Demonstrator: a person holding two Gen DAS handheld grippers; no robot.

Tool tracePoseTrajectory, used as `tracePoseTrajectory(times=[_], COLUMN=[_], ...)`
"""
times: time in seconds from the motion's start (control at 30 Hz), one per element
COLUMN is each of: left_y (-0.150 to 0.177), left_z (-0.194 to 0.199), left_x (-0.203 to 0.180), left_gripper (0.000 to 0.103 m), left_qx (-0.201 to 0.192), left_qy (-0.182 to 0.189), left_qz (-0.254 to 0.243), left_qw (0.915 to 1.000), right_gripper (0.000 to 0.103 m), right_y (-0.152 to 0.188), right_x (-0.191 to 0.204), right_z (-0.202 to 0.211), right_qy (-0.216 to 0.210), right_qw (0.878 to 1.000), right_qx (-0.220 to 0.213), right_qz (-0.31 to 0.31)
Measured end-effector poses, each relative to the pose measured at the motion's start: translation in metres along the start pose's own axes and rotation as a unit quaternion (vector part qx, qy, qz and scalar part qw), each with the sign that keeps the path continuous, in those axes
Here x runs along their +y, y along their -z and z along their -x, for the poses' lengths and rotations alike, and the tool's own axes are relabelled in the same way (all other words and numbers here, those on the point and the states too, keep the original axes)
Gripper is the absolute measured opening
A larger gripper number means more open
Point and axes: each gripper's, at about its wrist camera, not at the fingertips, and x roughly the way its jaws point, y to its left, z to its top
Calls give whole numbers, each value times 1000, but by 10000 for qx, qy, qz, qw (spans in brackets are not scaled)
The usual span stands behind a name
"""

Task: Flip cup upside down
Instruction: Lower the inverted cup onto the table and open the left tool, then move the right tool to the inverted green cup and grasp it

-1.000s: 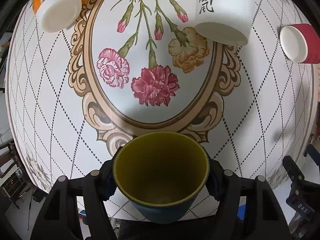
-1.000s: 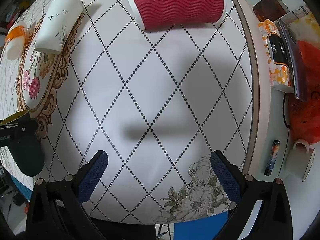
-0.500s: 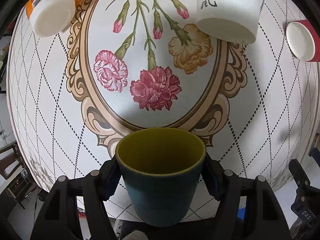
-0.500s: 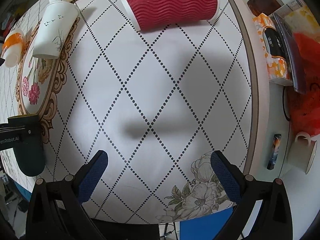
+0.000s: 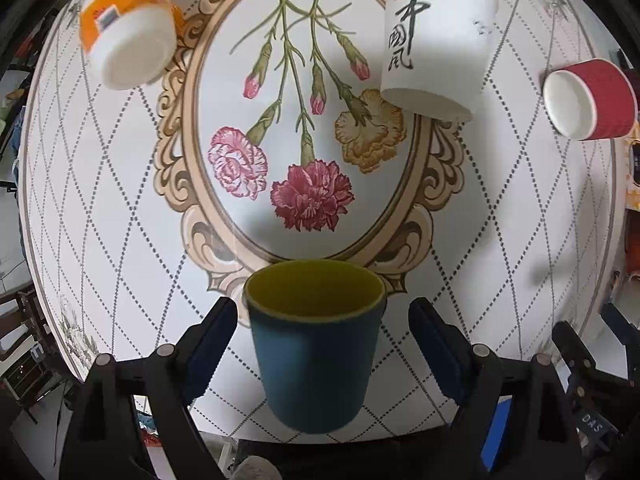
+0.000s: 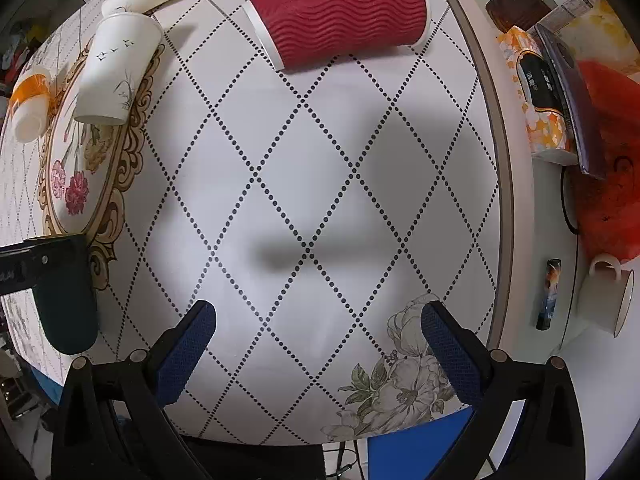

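A dark blue cup (image 5: 316,356) with a yellow-green inside sits between the fingers of my left gripper (image 5: 323,322), rim pointing away from the camera. The pads stand apart from the cup's sides, so the left gripper is open. The cup appears slightly blurred. In the right wrist view the same cup (image 6: 66,312) shows at the far left, with the left gripper's black finger across its top. My right gripper (image 6: 319,322) is open and empty above the patterned table (image 6: 320,168).
A red ribbed paper cup (image 6: 340,12) lies on its side at the back. White paper cups (image 6: 116,68) and an orange cup (image 5: 128,44) lie around the flower medallion (image 5: 308,128). A white mug (image 6: 612,300) and a tissue box (image 6: 540,92) are past the table's right edge.
The left gripper has opened off the blue cup. The view has tilted, so more of the cup's outer wall shows. The right gripper has barely moved.
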Motion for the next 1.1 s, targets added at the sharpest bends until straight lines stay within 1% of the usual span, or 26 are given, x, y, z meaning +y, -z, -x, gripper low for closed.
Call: tracePoseTrajectory(times=[0.07,0.1,0.23,0.3,0.4,0.47,0.57,0.67,0.83,1.0,1.1], left_y=[13,13,38,54,76,89,108,116,131,142,147], left_z=[14,27,63,80,94,97,116,121,135,138,136], left_x=[6,3,7,6,7,15,24,31,57,87,103], left_gripper=[87,87,87,87,87,87,87,87,87,87,87], left_qx=[-92,-150,-409,-507,-628,-688,-834,-959,-1159,-1187,-1183], left_qy=[-15,-67,-237,-251,-261,-301,-212,-158,-191,-230,-250], left_qz=[-13,0,-51,-103,-128,-126,-46,34,257,542,673], left_qw=[10000,9999,9989,9983,9976,9971,9963,9953,9927,9912,9904], right_gripper=[103,103,103,103,103,103,103,103,103,103,103], right_y=[2,3,11,18,29,39,51,62,77,82,81], right_x=[1,2,7,10,16,21,34,47,70,97,113], right_z=[5,8,25,41,67,86,114,138,167,177,177], right_qy=[-28,-44,-186,-327,-453,-553,-748,-916,-1197,-1327,-1362], right_qw=[10000,10000,9997,9992,9981,9969,9947,9921,9872,9843,9838], right_qx=[-31,-45,-150,-233,-424,-563,-694,-830,-981,-1022,-972], right_qz=[-11,-15,-48,-60,-22,13,109,223,394,553,645])
